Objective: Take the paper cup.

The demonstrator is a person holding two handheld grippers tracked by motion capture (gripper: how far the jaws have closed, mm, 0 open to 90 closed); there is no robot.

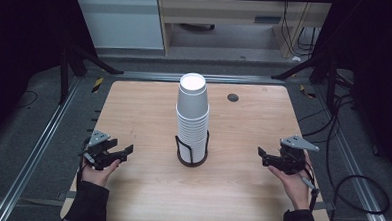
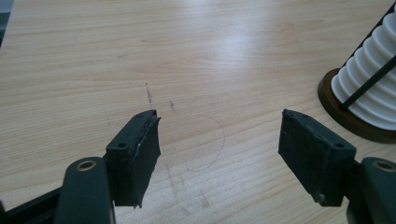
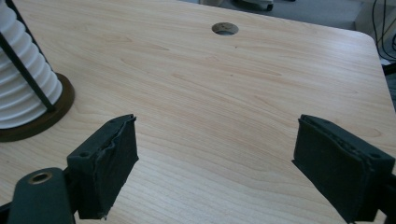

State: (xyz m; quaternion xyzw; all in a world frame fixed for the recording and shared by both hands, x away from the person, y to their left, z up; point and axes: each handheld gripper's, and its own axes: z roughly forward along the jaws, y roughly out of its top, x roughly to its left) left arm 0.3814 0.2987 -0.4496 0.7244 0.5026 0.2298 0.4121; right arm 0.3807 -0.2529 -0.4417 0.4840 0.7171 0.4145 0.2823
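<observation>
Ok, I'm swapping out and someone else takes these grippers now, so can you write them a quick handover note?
Left gripper: open, nothing between its jaws, held low over the table's left side.
Right gripper: open, nothing between its jaws, low over the right side.
Stack of white cups: upside down in a dark wire holder at the table's middle, between the two grippers and apart from both.
Done: no cup looks taken off; none stands elsewhere on the table.
Left: probably reach in and lift the top cup, steadying the holder with the other gripper.
</observation>
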